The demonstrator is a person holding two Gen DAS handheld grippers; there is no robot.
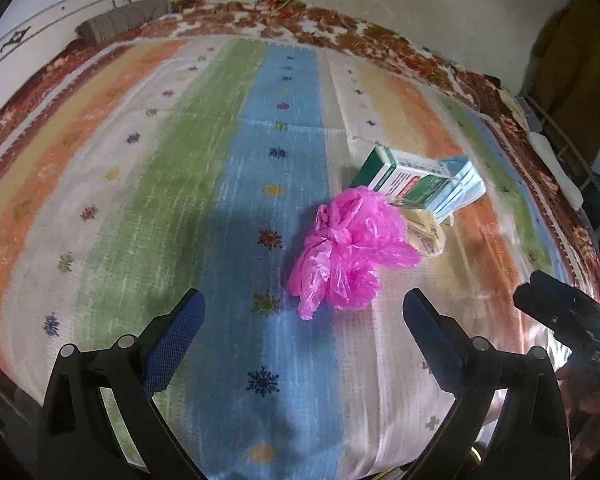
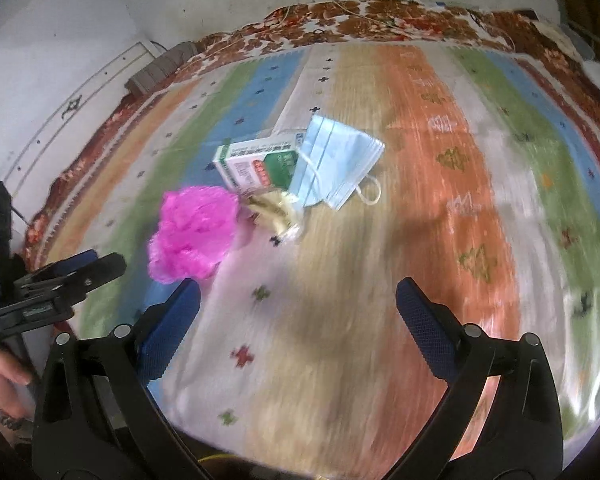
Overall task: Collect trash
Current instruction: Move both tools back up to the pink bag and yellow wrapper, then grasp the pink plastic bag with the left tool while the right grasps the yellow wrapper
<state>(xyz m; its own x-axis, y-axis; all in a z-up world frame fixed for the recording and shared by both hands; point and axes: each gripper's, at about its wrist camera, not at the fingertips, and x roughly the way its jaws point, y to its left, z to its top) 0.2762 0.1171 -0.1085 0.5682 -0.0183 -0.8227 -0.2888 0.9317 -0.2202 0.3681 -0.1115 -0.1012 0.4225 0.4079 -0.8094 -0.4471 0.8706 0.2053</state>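
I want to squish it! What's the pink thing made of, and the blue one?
The pink bag looks like thin, glossy plastic film: crinkled, see-through at the edges. The blue face mask looks like soft, matte, pleated non-woven fabric with white ear loops.

We see a crumpled pink plastic bag [image 1: 350, 250], green-white carton [image 1: 400, 178], blue face mask [image 2: 336, 162] and yellowish wrapper [image 2: 276, 210] clustered together on the bed.

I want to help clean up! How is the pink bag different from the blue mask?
The pink bag is crumpled into a puffy ball; the blue mask lies flat and pleated. The bag has no straps; the mask has white ear loops. Both lie on the striped blanket, untouched.
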